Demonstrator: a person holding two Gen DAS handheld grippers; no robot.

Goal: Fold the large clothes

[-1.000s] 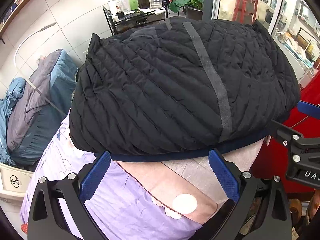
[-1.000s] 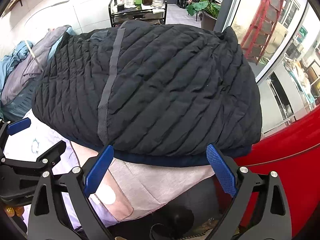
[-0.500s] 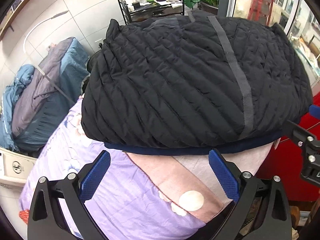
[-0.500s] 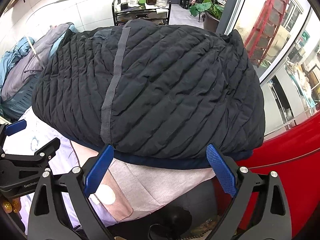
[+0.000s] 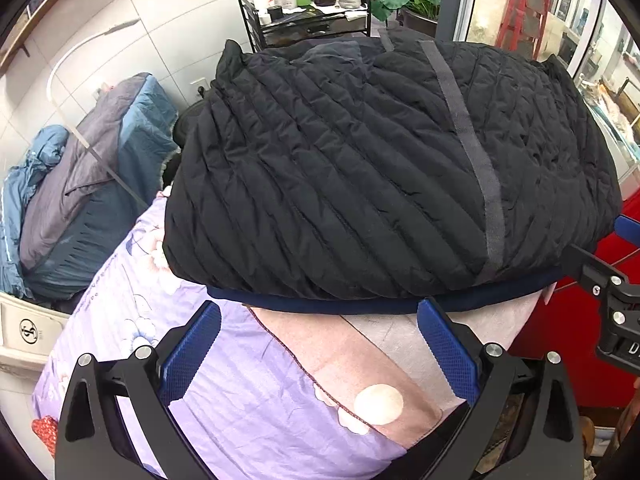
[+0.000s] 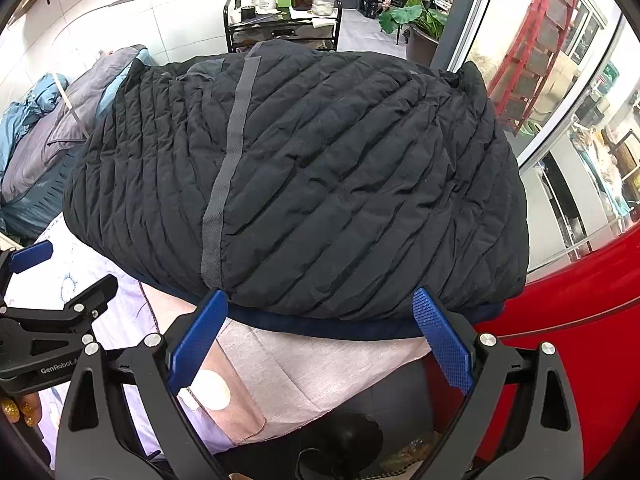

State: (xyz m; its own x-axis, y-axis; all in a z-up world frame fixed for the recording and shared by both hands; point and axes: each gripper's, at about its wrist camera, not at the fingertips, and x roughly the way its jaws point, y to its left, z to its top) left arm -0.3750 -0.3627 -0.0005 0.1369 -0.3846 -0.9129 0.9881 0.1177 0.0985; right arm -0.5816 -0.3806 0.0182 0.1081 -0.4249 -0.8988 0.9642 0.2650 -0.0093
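The left gripper [image 5: 318, 346] is staying wide open, holding nothing. The right gripper [image 6: 320, 340] is wide open too, sitting just beside it, both pointing forward, side by side.

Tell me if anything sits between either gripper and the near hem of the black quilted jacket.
Nothing visible does. The left gripper and right gripper are both open, facing the black quilted puffer jacket and its navy hem. Only bare floral lilac-and-pink bedsheet lies between the left fingertips and the hem.
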